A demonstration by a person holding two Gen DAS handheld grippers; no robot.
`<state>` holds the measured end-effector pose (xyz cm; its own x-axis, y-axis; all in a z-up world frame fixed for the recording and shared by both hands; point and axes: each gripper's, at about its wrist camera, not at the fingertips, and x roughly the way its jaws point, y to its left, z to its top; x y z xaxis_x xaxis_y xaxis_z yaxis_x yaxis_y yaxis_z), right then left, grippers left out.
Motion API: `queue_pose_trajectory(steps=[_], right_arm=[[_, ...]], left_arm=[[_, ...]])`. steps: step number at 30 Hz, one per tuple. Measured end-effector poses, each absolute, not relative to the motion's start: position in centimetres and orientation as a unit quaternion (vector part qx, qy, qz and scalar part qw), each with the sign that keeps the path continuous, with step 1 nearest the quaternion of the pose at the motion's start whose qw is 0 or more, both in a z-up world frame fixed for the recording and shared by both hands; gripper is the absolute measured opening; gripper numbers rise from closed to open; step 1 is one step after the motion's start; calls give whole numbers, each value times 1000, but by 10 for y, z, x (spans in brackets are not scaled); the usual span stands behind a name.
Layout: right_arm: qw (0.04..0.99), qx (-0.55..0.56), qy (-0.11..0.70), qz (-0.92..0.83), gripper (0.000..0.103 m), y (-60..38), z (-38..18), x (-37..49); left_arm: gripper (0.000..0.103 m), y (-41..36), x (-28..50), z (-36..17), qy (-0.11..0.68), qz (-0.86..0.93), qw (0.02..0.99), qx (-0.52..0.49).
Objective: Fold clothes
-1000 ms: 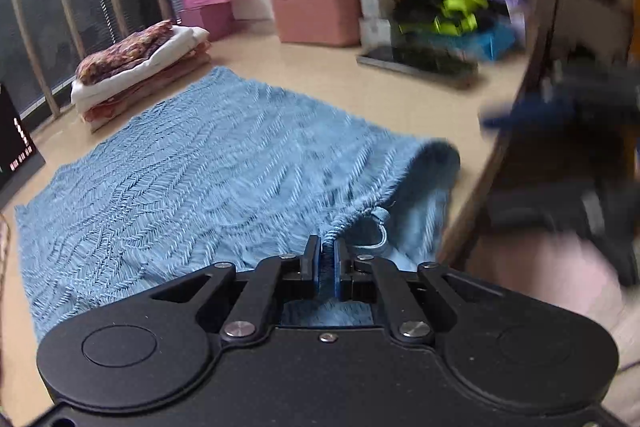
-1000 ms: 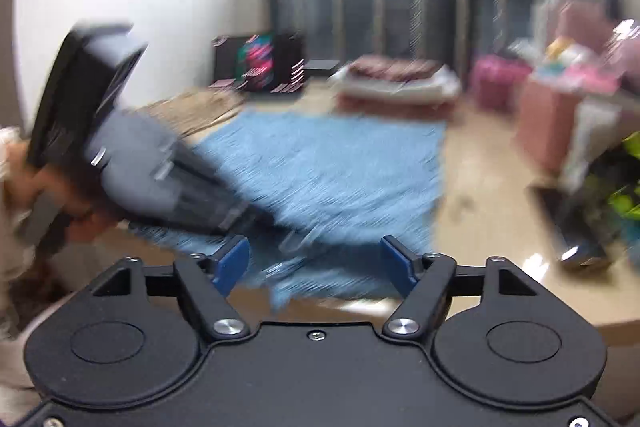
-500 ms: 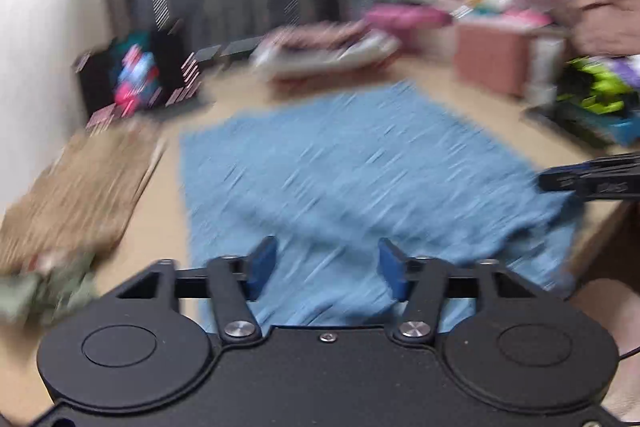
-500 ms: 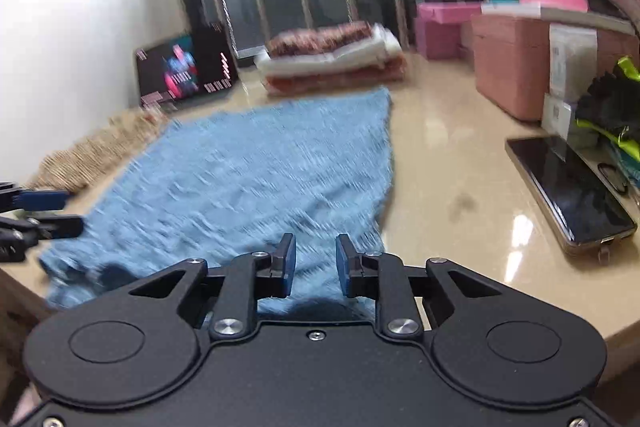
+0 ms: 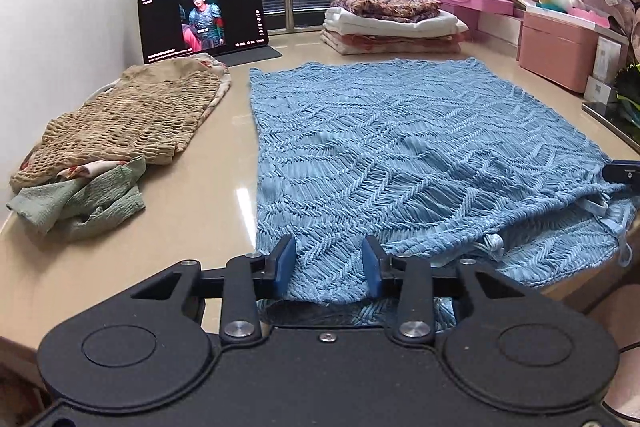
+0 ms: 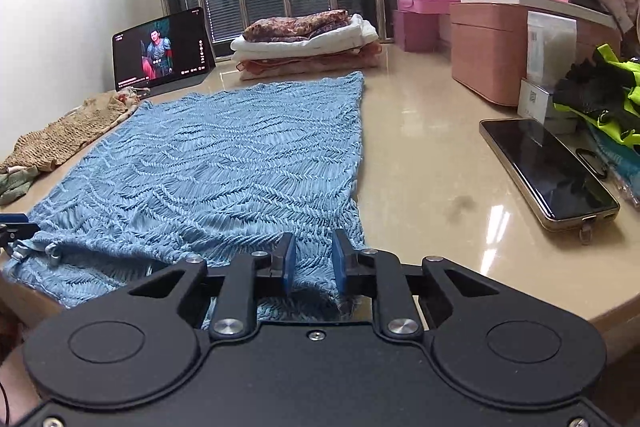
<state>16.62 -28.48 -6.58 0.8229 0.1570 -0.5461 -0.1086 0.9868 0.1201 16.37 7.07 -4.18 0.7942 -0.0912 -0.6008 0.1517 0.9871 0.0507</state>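
A blue ribbed garment (image 5: 400, 147) lies flat on the beige table (image 5: 224, 195), with its near hem and drawstring hanging at the front edge. My left gripper (image 5: 328, 263) is at the near left corner of the hem. Its jaws are closing, and a hump of blue cloth sits between the pads without being clearly pinched. My right gripper (image 6: 313, 267) is at the near right corner of the blue garment (image 6: 224, 155). Those jaws are narrow and still closing, and the pads press on a bunch of cloth. Each gripper's tip shows at the edge of the other's view.
A tan and green pile of clothes (image 5: 120, 131) lies left of the garment, with a lit tablet (image 5: 202, 19) behind it. A stack of folded clothes (image 5: 392, 23) stands at the back. On the right are a phone (image 6: 548, 171), pink boxes (image 6: 496, 47) and neon-yellow items (image 6: 600, 95).
My left gripper let go near the drawstring, swung to the garment's near left corner and opened. My right gripper dropped onto the near right corner and its wide jaws narrowed onto the cloth.
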Motion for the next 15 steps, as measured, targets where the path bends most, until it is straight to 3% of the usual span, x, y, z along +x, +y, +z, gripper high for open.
queue_pose_trajectory(steps=[3, 4, 5, 6, 7, 8, 15], right_arm=[[952, 34, 295, 73, 23, -284, -63, 169], [951, 43, 297, 78, 31, -285, -62, 169], [950, 57, 296, 84, 54, -287, -61, 168], [950, 70, 292, 88, 66, -289, -58, 166], [952, 78, 282, 89, 90, -289, -55, 161], [956, 80, 268, 88, 102, -288, -51, 155], [969, 51, 225, 85, 103, -276, -28, 112]], left_arm=[[44, 70, 166, -40, 313, -55, 948, 31], [52, 70, 167, -39, 313, -50, 948, 24], [67, 70, 166, -36, 308, -44, 950, 16], [75, 71, 162, -31, 292, -32, 956, 7], [94, 72, 157, -26, 273, -17, 962, -1], [103, 74, 151, -21, 252, 2, 968, -10], [103, 97, 114, -1, 218, 9, 972, -91]])
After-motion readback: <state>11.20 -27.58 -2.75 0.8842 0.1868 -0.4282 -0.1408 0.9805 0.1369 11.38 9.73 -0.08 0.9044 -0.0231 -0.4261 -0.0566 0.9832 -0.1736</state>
